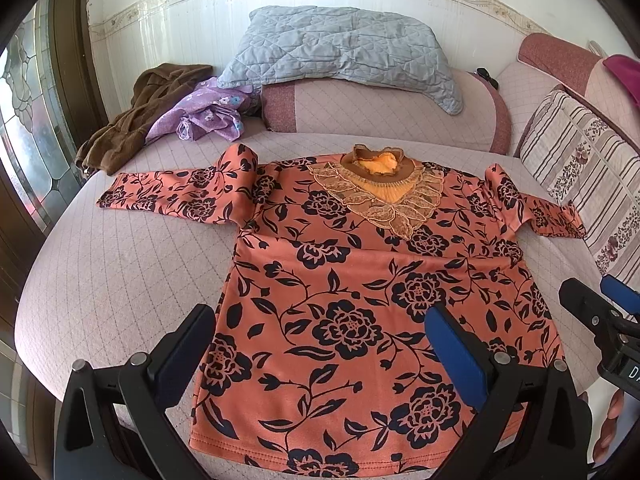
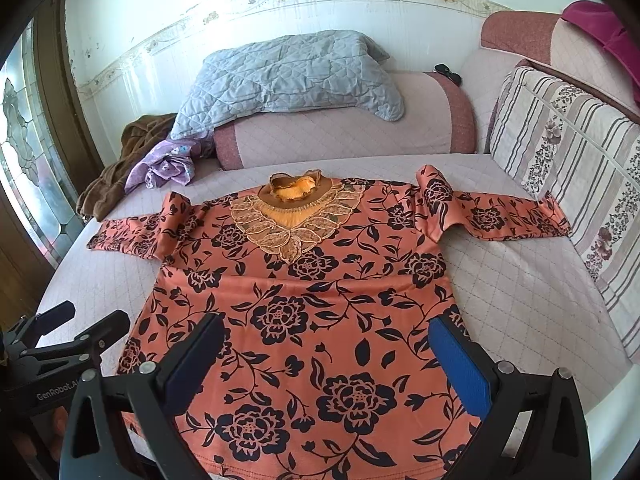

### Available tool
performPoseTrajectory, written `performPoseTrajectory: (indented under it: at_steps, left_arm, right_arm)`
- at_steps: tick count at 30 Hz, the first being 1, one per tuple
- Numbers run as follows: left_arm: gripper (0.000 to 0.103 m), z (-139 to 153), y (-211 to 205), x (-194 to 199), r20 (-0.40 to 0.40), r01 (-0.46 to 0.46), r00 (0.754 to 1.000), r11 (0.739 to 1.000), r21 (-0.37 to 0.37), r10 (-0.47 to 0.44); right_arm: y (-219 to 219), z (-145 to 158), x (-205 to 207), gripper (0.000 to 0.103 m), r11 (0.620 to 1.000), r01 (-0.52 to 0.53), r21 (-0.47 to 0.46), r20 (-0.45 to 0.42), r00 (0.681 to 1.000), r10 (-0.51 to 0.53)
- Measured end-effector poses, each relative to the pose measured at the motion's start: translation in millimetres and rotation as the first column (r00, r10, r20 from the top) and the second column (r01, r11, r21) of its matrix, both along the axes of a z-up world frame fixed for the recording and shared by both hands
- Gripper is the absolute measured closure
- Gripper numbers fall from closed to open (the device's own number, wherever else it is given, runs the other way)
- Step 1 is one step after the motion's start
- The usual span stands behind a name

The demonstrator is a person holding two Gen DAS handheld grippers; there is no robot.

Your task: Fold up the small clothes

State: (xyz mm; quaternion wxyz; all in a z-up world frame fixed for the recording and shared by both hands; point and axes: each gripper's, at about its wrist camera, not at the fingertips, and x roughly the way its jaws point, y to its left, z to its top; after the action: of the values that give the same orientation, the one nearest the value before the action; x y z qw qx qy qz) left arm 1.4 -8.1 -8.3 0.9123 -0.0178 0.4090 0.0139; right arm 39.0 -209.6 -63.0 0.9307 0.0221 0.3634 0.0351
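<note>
An orange blouse with black flowers (image 1: 340, 280) lies flat, front up, on the pink quilted bed, collar far, hem near, both sleeves spread out. It also shows in the right wrist view (image 2: 320, 300). My left gripper (image 1: 320, 348) is open and empty, hovering above the hem's left part. My right gripper (image 2: 326, 360) is open and empty above the hem's right part. The right gripper also shows at the right edge of the left wrist view (image 1: 596, 304), and the left gripper at the left edge of the right wrist view (image 2: 80, 320).
A grey quilted pillow (image 1: 340, 48) leans on a pink bolster (image 1: 380, 108) at the back. A brown garment (image 1: 132, 116) and a purple garment (image 1: 204, 112) lie at the back left. A striped cushion (image 1: 580, 168) lines the right side. A glass door (image 1: 24, 128) is left.
</note>
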Motion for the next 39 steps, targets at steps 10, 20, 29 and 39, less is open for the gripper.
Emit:
performPoseTrajectory:
  at_steps: [10, 20, 29, 39]
  left_arm:
    - [0.0, 0.7, 0.1, -0.5, 0.001, 0.004, 1.0, 1.0, 0.002, -0.004]
    - [0.0, 2.3, 0.5, 0.8, 0.002, 0.006, 1.0, 1.0, 0.002, -0.006]
    - [0.0, 2.2, 0.1, 1.2, 0.001, 0.006, 1.0, 1.0, 0.003, -0.006]
    - [0.0, -16.3, 10.7, 8.3, -0.035, -0.006, 0.999, 1.0, -0.001, 0.006]
  right_arm:
    - [2.3, 0.3, 0.7, 0.0, 1.0, -0.006, -0.005, 0.002, 1.0, 0.006]
    - [2.6, 1.9, 2.4, 0.0, 1.0, -0.008, -0.005, 0.005, 1.0, 0.008]
    - [3.1, 1.7, 2.2, 0.0, 1.0, -0.008, -0.006, 0.005, 1.0, 0.008]
    - [-5.8, -11.2, 5.3, 0.0, 0.997, -0.025, 0.07, -0.025, 0.999, 0.027]
